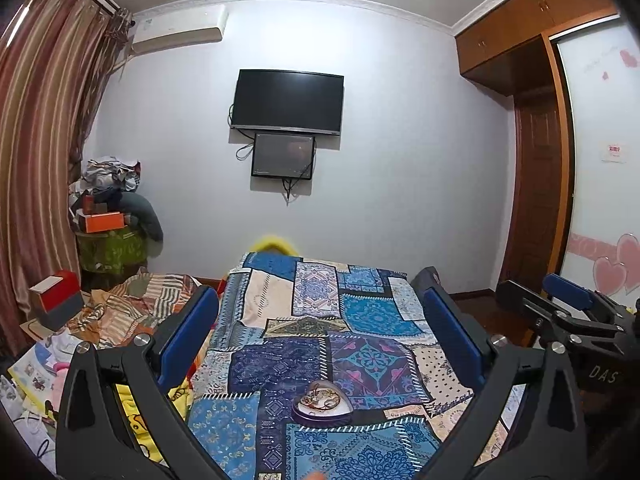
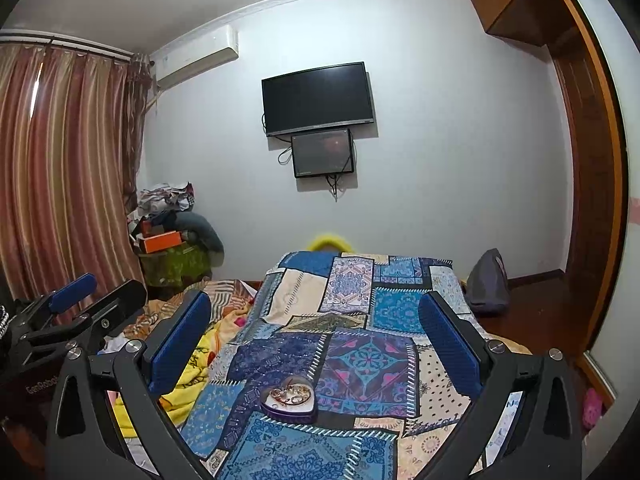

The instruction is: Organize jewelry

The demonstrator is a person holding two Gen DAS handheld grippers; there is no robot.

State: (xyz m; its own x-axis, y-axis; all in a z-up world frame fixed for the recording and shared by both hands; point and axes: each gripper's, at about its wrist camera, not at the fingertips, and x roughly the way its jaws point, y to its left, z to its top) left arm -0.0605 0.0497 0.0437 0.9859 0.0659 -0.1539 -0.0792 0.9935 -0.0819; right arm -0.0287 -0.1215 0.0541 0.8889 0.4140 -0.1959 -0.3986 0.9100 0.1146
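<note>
A heart-shaped purple box (image 1: 322, 404) with a white lining holds a tangle of gold and red jewelry. It sits on the blue patchwork bedspread (image 1: 360, 312), and also shows in the right wrist view (image 2: 290, 398). My left gripper (image 1: 320, 320) is open and empty, held above and behind the box. My right gripper (image 2: 316, 320) is open and empty at a similar height. The right gripper shows at the right edge of the left wrist view (image 1: 568, 300). The left gripper shows at the left edge of the right wrist view (image 2: 76, 292).
Striped and yellow bedding (image 1: 132, 304) lies crumpled left of the bedspread. A red and grey box (image 1: 56, 300) and papers lie at far left. A piled stand (image 1: 108, 216) is by the curtain. A grey bag (image 2: 486, 280) sits on the floor at right. A TV (image 1: 286, 102) hangs ahead.
</note>
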